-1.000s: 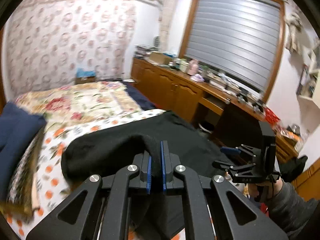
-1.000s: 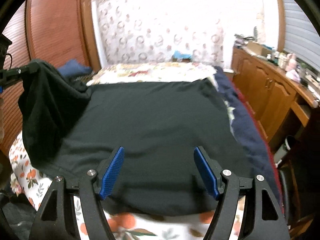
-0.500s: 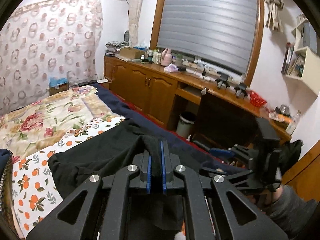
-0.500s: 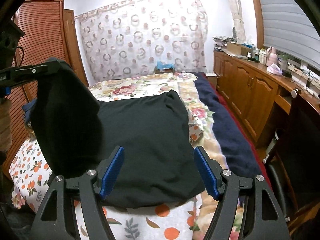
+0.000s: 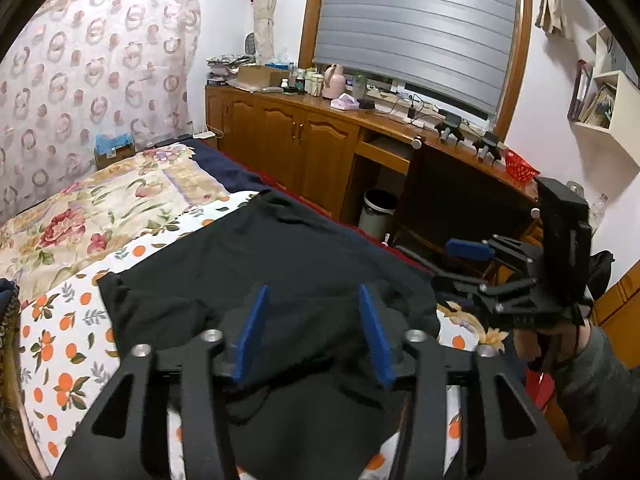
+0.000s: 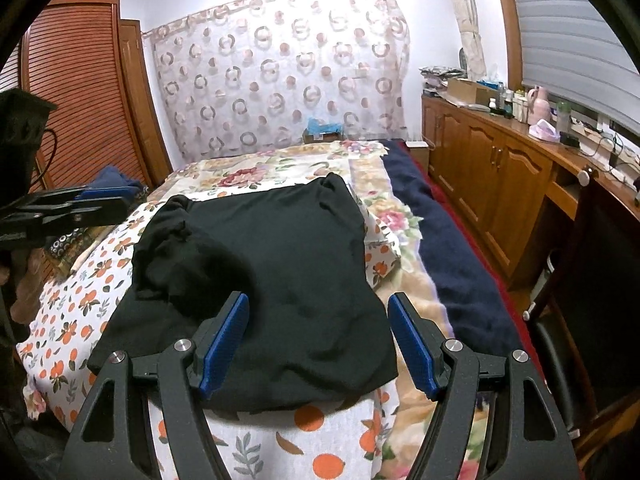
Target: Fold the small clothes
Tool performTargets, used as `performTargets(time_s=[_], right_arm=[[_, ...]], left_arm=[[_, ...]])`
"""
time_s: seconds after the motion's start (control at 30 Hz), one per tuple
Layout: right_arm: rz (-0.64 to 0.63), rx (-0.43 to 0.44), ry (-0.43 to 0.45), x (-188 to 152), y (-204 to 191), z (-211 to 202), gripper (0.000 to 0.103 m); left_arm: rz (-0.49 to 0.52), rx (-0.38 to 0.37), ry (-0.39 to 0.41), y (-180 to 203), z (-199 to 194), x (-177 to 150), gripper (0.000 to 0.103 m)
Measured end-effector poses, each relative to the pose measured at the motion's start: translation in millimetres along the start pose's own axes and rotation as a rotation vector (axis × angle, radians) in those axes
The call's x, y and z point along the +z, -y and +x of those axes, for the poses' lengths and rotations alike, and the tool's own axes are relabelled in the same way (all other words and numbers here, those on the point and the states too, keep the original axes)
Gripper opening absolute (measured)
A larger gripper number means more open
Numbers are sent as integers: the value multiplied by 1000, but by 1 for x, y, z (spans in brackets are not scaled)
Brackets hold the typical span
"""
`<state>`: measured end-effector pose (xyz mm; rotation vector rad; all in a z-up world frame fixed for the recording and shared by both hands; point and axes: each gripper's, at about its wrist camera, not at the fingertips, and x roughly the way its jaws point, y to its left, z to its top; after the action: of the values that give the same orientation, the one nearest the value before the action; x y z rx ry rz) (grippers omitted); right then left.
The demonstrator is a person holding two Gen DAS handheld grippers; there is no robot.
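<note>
A black garment (image 6: 288, 256) lies spread on the orange-print sheet (image 6: 72, 320) of the bed. Its left side is folded over into a rumpled flap (image 6: 188, 264). My left gripper (image 5: 312, 292) hovers over the near part of the garment (image 5: 248, 264). Its jaws are opening, the cloth lies below them, and the blue pads (image 5: 252, 328) press on nothing. From the right wrist view the left gripper (image 6: 100, 200) hangs off the bed's left side. My right gripper (image 6: 317, 300) stands open above the garment's near hem, holding nothing. In the left wrist view the right gripper (image 5: 460, 264) sits at the right, carried by a hand in a grey sleeve (image 5: 588, 376).
A floral quilt (image 6: 280, 168) and a dark blue blanket (image 6: 440, 240) cover the far and right parts of the bed. A wooden cabinet run (image 5: 304, 140) with clutter on top, a dark chair (image 5: 460, 196) and a small bin (image 5: 376, 208) line the right side. A slatted wardrobe (image 6: 88, 100) stands left.
The left gripper was shut on a raised fold of the black garment; its jaws have parted and the fold now lies dropped on the garment. The right gripper stayed open.
</note>
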<state>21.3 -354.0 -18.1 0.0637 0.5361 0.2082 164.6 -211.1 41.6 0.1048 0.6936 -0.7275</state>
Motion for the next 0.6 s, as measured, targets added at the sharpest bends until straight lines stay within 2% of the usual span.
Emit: performTargets(time_s=[0.03,0.07,0.23,0.43,0.6], right_arm=[[-3,0,-1,1,1,3,74],[-6,0,-2,3,1,5,74],[-15,27,-15,13,-1,25,74],[-58,73,-73,21,-18,59,74],[-90,100,-131,26,-23,79,74]], left_arm=[[-6,5,11,-5,-3,-1,76],[-13,14,22,-12,-6,-2,80],[-46,94,22,-50,-9,-11,80],[-82,175,-27,-93,1,-28,80],[-112,185,-86,-117,15,-46,80]])
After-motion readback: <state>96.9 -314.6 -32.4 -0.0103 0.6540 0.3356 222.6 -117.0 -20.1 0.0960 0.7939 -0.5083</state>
